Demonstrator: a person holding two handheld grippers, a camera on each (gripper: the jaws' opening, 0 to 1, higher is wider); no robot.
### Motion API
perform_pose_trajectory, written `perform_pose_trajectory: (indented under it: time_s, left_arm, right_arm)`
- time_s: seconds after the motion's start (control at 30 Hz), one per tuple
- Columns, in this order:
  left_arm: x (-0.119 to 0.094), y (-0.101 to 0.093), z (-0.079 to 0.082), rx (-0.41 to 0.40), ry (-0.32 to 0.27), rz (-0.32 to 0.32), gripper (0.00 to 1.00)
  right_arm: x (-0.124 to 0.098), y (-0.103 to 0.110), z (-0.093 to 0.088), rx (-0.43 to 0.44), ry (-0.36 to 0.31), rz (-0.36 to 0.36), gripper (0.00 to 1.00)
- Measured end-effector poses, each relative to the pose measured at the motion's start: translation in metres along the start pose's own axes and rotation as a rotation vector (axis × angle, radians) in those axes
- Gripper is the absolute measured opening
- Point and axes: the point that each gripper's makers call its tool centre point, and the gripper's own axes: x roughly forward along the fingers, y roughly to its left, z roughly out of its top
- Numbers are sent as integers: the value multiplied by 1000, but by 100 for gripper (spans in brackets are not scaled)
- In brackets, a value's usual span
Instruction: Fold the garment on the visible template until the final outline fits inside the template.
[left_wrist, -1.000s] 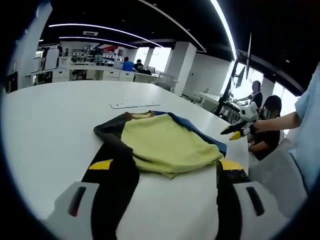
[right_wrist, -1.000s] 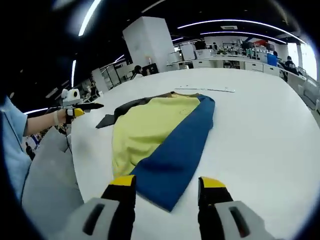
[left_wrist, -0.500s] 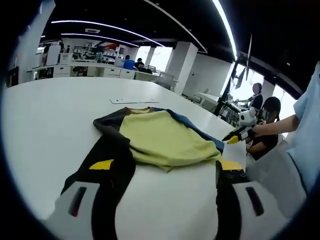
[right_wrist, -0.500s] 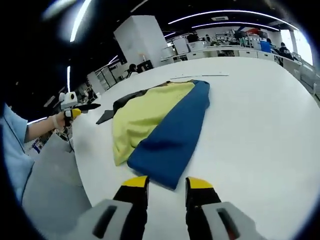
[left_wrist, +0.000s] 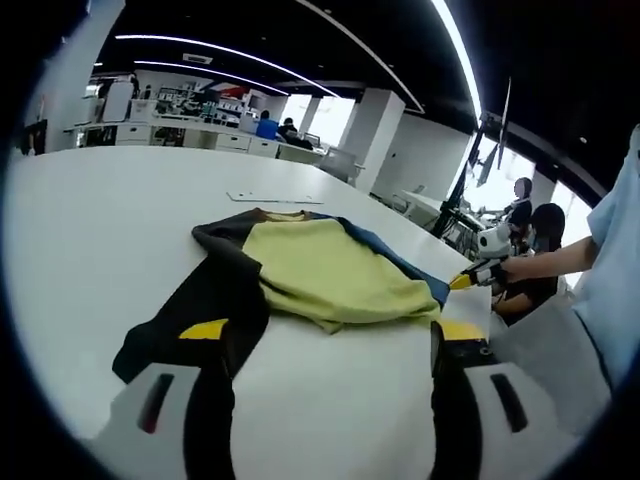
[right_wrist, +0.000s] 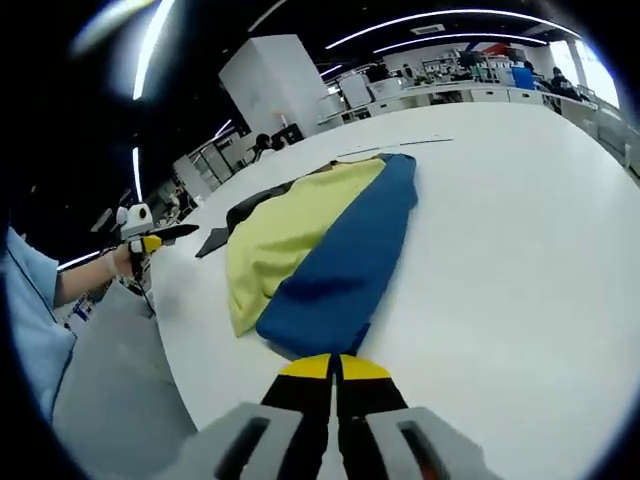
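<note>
White and wide, the desk sits in a dim open office with long ceiling lights. On it lies the garment, yellow body uppermost, with a black sleeve stretched toward the left gripper and a blue sleeve stretched toward the right gripper. The left gripper's jaws stand wide apart and hold nothing. The right gripper's jaws are closed tip to tip just beside the blue sleeve's end; whether cloth is caught I cannot tell.
</note>
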Motion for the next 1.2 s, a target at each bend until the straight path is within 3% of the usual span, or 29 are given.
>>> perform_pose_trajectory:
  time_s: [0.27, 0.37, 0.47, 0.7, 0.83, 1.07, 1.2]
  left_arm:
    - [-2, 0, 0, -4, -8, 2, 77]
    - [-3, 0, 3, -3, -17, 5, 77]
    - [-5, -1, 5, -2, -26, 8, 77]
    - [-7, -5, 8, -6, -48, 15, 77]
    - [-10, -7, 3, -14, -51, 21, 77]
    - [-13, -8, 2, -36, -69, 28, 77]
    - [-10, -8, 2, -37, -64, 24, 77]
  right_arm:
    - [3, 22, 59, -58, -52, 66, 0]
    - [19, 33, 81, -91, -48, 102, 0]
    - [39, 44, 92, -137, -14, 134, 0]
    - [95, 54, 86, -226, 105, 152, 0]
    - [115, 51, 78, -223, 155, 147, 0]
    - [121, 46, 65, -201, 204, 140, 0]
    - [115, 46, 68, -206, 187, 147, 0]
